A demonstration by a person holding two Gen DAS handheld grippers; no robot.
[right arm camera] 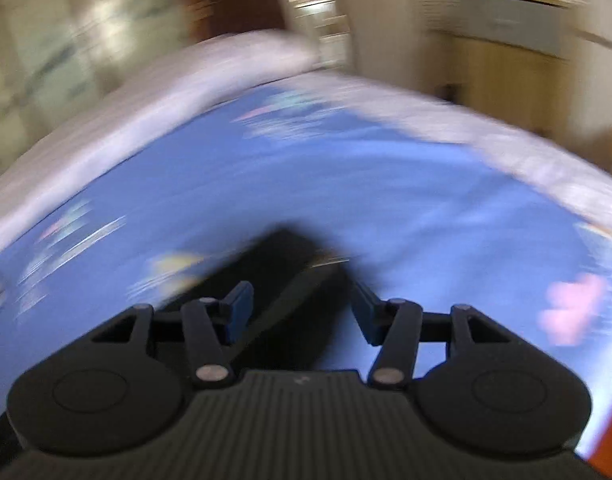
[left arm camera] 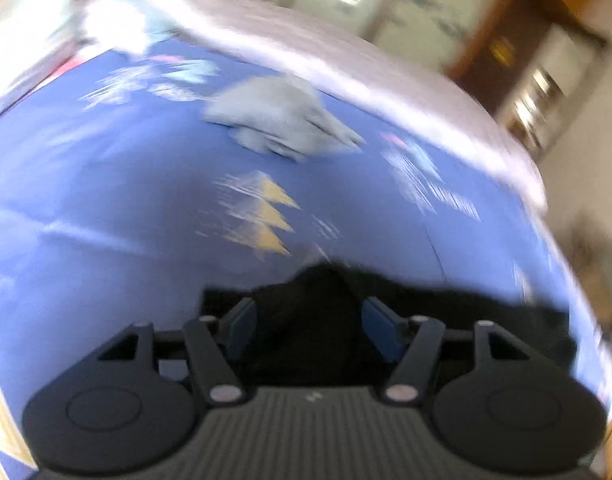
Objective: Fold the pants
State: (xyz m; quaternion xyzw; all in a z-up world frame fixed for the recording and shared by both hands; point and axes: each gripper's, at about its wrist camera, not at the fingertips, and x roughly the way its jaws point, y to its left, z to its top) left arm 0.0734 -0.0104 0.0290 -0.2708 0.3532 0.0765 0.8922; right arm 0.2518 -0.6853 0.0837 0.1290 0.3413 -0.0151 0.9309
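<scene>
Blue patterned bedding (left arm camera: 126,184) fills most of what I see, with a pale sheet border (left arm camera: 346,64) behind it and a blurred room beyond; both views are smeared by motion. From the left wrist, a crumpled grey-blue cloth (left arm camera: 278,120) lies well ahead on the bed, apart from my work. Nearer, the black pants (left arm camera: 446,312) sit right under the left gripper (left arm camera: 308,320): the fabric rises in a dark peak between the blue pads (left arm camera: 242,320), which stand apart with cloth in the gap but, as far as I can tell, not pressed on it. The dark mass runs off to the right of that gripper.

From the right wrist, the pants (right arm camera: 282,264) show as a dark band running up from between the fingers, slanting from lower left toward the far middle. The right gripper (right arm camera: 302,312) is also spread, its pads (right arm camera: 238,308) clear of the fabric on both sides.

I judge both hands about equally near, each straddling cloth, so the next pinch depends on closing straight down on the edge directly ahead of the fingers.
</scene>
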